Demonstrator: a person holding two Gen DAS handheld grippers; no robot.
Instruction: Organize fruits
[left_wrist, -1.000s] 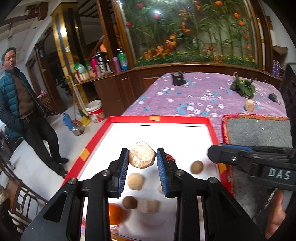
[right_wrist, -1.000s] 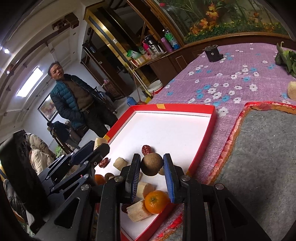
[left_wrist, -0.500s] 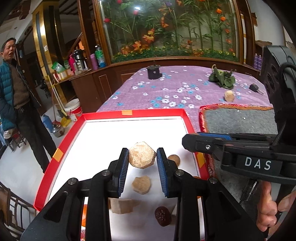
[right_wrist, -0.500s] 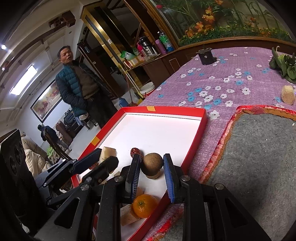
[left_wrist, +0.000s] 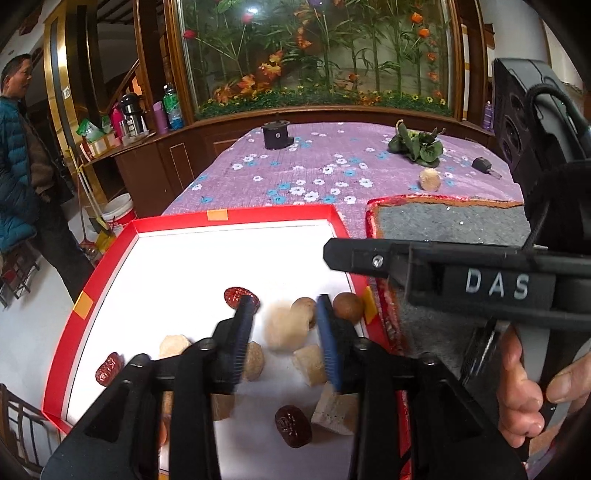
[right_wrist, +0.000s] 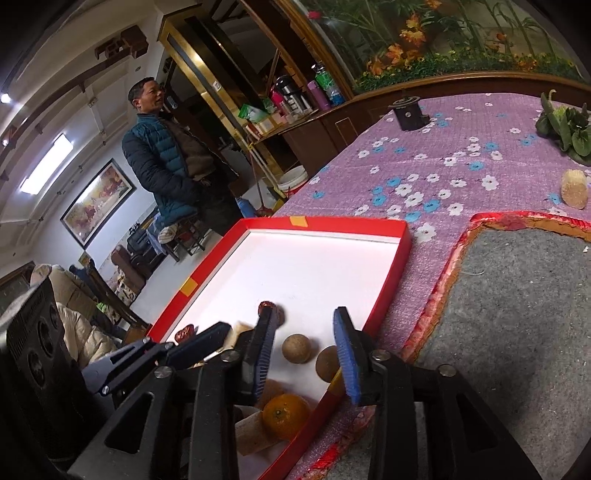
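— Left wrist view first?
— Left gripper (left_wrist: 284, 325) over the red tray (left_wrist: 236, 220), jaws spread, pinching nothing. Between them a blurred pale chunk (left_wrist: 282, 328) beside a small brown fruit (left_wrist: 303, 308); contact with the tray impossible to judge through the blur.
— Around them?
— Round brown fruit (left_wrist: 348, 303) by the tray's right rim, red date (left_wrist: 236, 296) at the left fingertip, more dates (left_wrist: 293, 424) and pale chunks (left_wrist: 309, 363) lower down. Right gripper's arm crossing from the right, marked DAS.
— Beyond the tray?
— Purple flowered table (left_wrist: 317, 166), grey mat (left_wrist: 450, 221), one pale piece (left_wrist: 429, 180) near some green leaves (left_wrist: 415, 144).
— Right wrist view?
— Right gripper (right_wrist: 304, 347) low over the tray's near corner, jaws spread — empty. One round brown fruit (right_wrist: 296, 349) lying in the tray between them, a second (right_wrist: 328, 363) just beside the right fingertip, an orange (right_wrist: 285, 415) below. Left gripper (right_wrist: 207, 341) at the left of the frame. Man in a blue jacket (right_wrist: 162, 155) standing past the table.
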